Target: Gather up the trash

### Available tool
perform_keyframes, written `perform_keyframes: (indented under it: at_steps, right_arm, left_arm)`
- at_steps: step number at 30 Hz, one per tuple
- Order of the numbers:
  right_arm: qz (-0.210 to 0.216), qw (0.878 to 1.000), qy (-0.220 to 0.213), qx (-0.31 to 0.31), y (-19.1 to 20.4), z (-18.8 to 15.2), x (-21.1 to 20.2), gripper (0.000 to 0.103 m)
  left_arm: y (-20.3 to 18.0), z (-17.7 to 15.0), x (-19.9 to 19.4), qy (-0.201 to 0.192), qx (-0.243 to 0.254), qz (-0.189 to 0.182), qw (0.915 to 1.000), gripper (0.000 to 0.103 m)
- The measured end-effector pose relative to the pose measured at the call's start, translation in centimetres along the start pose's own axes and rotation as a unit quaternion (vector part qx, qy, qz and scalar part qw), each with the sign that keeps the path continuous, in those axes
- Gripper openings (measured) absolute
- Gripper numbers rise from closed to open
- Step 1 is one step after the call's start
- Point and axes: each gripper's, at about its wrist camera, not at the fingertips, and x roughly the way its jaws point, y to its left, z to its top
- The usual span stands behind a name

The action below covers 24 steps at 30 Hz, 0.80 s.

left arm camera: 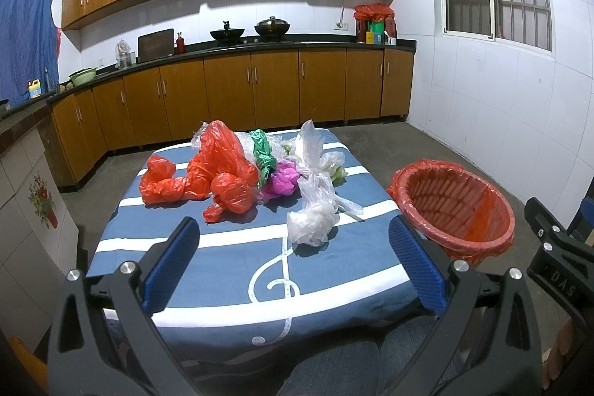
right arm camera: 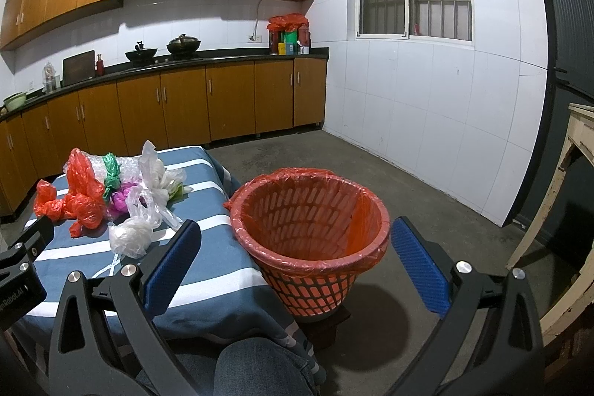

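1. Kitchen; striped table (left arm camera: 230, 270) bearing heaped bags (left arm camera: 237, 173), bin (right arm camera: 312, 232) just beside.
2. Left gripper (left arm camera: 293, 266): jaws wide apart, holding nothing, above table.
3. Right gripper (right arm camera: 293, 266): jaws wide apart, holding nothing, framing bin.

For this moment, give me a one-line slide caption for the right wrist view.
Open right gripper faces the empty red-lined basket beside the table, where crumpled plastic bags wait.
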Motion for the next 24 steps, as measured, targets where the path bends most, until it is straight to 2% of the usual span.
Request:
perform_keyframes:
  at_steps: [24]
  right_arm:
    - [0.0,1.0,0.003,0.0,0.03,-0.01,0.35,0.101]
  left_arm:
    - [-0.21,-0.17,-0.08,0.003,0.0,0.0,1.0,0.099]
